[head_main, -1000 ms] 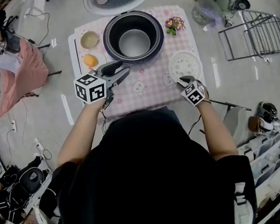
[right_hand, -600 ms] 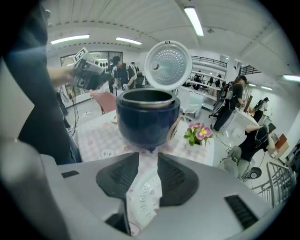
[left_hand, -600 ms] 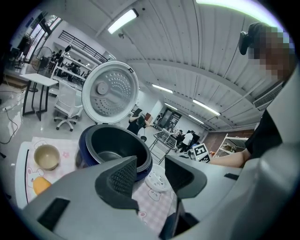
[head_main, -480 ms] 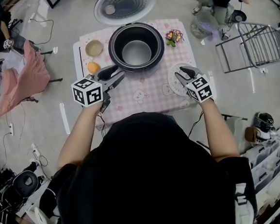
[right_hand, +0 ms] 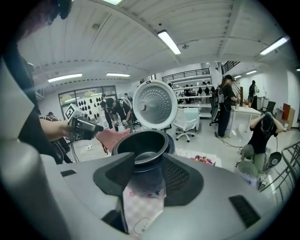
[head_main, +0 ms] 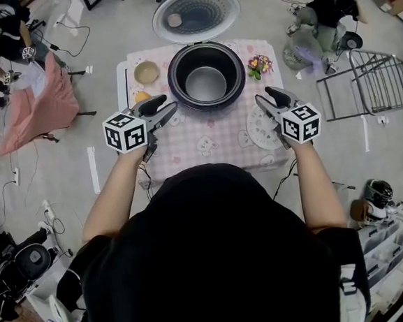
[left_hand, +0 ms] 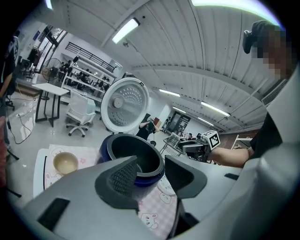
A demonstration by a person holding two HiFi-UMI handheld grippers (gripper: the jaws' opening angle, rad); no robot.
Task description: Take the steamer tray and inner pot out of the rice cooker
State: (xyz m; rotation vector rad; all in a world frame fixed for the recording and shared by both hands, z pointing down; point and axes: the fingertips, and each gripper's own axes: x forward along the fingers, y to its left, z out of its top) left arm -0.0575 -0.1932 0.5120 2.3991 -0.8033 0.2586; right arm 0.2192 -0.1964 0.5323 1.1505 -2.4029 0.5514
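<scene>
The dark rice cooker [head_main: 206,76] stands at the back of the pink checked table [head_main: 207,149], lid [head_main: 195,13] swung up. The metal inner pot [head_main: 206,83] sits inside it, also in the left gripper view [left_hand: 133,152] and the right gripper view [right_hand: 143,145]. The white steamer tray [head_main: 260,129] lies flat on the table, right of the cooker. My right gripper [head_main: 266,95] hovers above the tray, its jaws opening and empty [right_hand: 149,171]. My left gripper [head_main: 167,104] is open and empty [left_hand: 152,164], held just left of the cooker's front.
A tan bowl [head_main: 146,72] and an orange [head_main: 142,96] lie left of the cooker, and small flowers [head_main: 257,65] lie to its right. On the floor are a pink cloth [head_main: 39,104] at the left and a metal rack [head_main: 379,71] at the right. People stand around.
My right gripper has lifted off the steamer tray's near edge, risen and widened its jaws. The tray stays on the table. My left gripper has drifted slightly toward the cooker.
</scene>
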